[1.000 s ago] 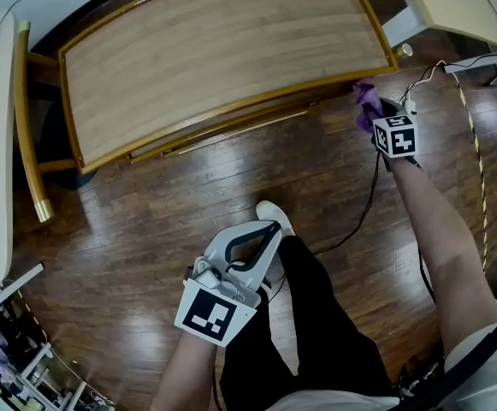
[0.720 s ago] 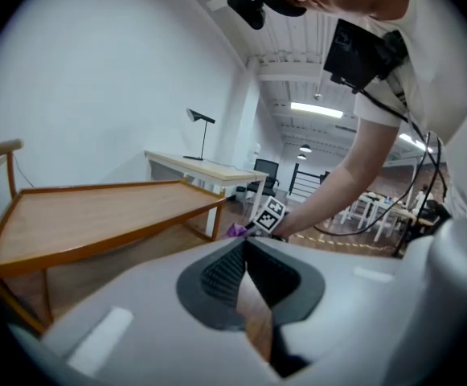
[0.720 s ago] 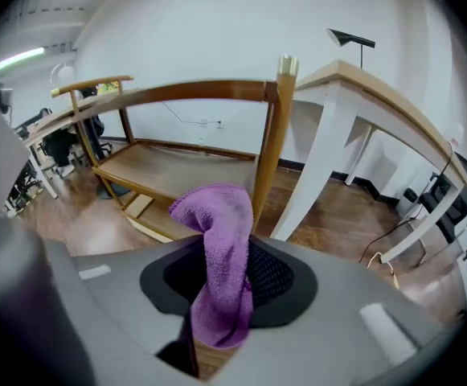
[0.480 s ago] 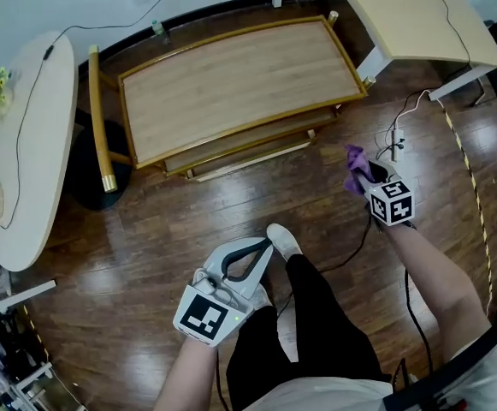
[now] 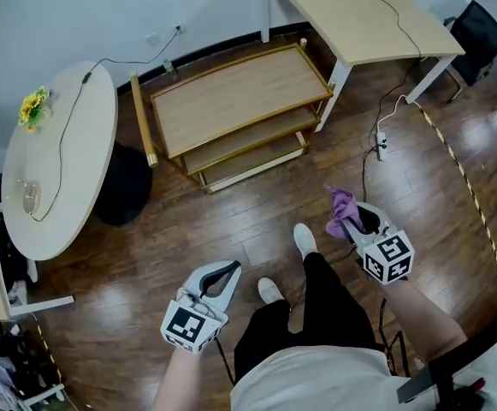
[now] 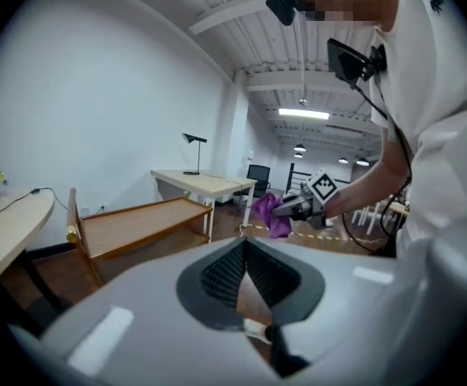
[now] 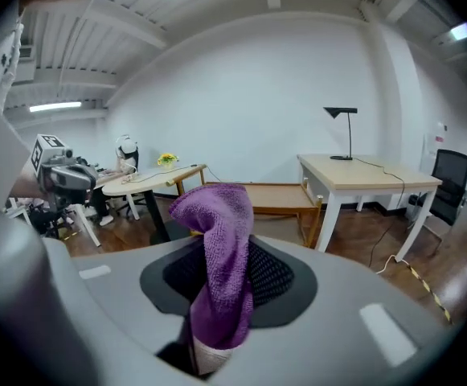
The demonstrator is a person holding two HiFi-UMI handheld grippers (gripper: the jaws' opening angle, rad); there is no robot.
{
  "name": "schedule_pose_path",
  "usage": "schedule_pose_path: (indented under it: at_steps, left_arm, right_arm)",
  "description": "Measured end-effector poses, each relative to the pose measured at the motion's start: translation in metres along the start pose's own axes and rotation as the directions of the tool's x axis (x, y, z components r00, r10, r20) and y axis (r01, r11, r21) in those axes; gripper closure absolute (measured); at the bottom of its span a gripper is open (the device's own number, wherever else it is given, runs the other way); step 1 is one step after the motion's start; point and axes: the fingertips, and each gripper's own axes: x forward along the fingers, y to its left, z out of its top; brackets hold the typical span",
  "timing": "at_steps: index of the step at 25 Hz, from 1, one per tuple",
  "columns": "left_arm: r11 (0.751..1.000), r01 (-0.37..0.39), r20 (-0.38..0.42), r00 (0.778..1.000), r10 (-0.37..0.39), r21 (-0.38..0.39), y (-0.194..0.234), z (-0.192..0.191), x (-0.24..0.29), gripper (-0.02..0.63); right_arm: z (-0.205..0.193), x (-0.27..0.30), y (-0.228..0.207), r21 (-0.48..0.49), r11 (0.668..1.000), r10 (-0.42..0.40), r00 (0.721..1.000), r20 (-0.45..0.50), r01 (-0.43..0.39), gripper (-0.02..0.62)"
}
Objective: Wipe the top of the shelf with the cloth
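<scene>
The purple cloth [image 5: 341, 206] sits clamped in the right gripper [image 5: 355, 223], lower right, well apart from the shelf [image 5: 235, 101] at upper centre. The left gripper [image 5: 224, 272], lower left, is closed on nothing. Best to lay the cloth flat on the top and sweep end to end.

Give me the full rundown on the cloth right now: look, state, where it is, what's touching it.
The cloth is purple, with a nubby woven texture like microfibre. It is bunched, not spread out: the right claw is shut on its lower part, and the free end stands up above the jaws and folds over to one side. It is held in the air over the wood floor, well short of the shelf, touching nothing but the claw.
</scene>
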Motion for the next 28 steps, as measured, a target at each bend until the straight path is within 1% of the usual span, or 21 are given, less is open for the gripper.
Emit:
schedule_pose_path:
  at_steps: [2,5,6,9,12,14,17,20,24,28]
  left_arm:
    - [1.000,-0.005,-0.010,1.000,0.005,0.007,-0.019,0.001,-0.013,0.584]
    - [1.000,0.011,-0.044,0.999,-0.010,0.024,-0.048,0.006,-0.030,0.584]
    - [1.000,0.016,-0.044,0.999,-0.016,0.020,-0.058,0.008,-0.034,0.584]
    - [1.000,0.014,-0.005,1.000,-0.014,-0.021,-0.092,0.027,-0.040,0.584]
    - [0.999,-0.029,0.038,0.999,0.030,-0.026,-0.132,0.041,-0.044,0.584]
    - [0.999,-0.049,0.048,0.998,0.050,-0.024,-0.163,0.043,-0.038,0.584]
    - [1.000,-0.025,0.043,0.999,0.026,-0.011,-0.219,0.046,-0.024,0.584]
    - [1.000,-0.006,0.058,0.998,0.004,0.026,-0.265,0.061,-0.012,0.584]
    - [0.999,0.005,0.085,0.996,-0.008,0.033,-0.310,0.077,-0.003,0.584]
    - [0.996,0.037,0.095,0.994,-0.045,0.077,-0.344,0.092,0.006,0.584]
  right_arm:
    - [-0.001,-0.033,0.011,0.011,1.000,-0.003,1.000,0.002,0.003,0.471]
    - [0.003,-0.075,0.023,0.026,0.999,0.019,1.000,0.012,-0.020,0.471]
    - [0.007,-0.088,0.025,0.023,0.999,0.028,0.999,0.022,-0.029,0.471]
    - [0.018,-0.128,0.026,-0.002,0.998,0.055,0.996,0.065,-0.055,0.469]
    - [0.020,-0.168,0.021,-0.019,0.997,0.079,0.991,0.109,-0.078,0.470]
    - [0.013,-0.195,0.014,-0.024,0.996,0.086,0.988,0.131,-0.084,0.469]
    - [-0.002,-0.241,0.005,-0.012,0.995,0.104,0.984,0.148,-0.104,0.469]
    - [-0.007,-0.290,-0.005,-0.021,0.993,0.118,0.979,0.169,-0.116,0.469]
    - [-0.008,-0.340,-0.020,-0.022,0.993,0.120,0.974,0.194,-0.118,0.468]
    - [0.003,-0.379,-0.029,-0.026,0.995,0.098,0.966,0.241,-0.094,0.468]
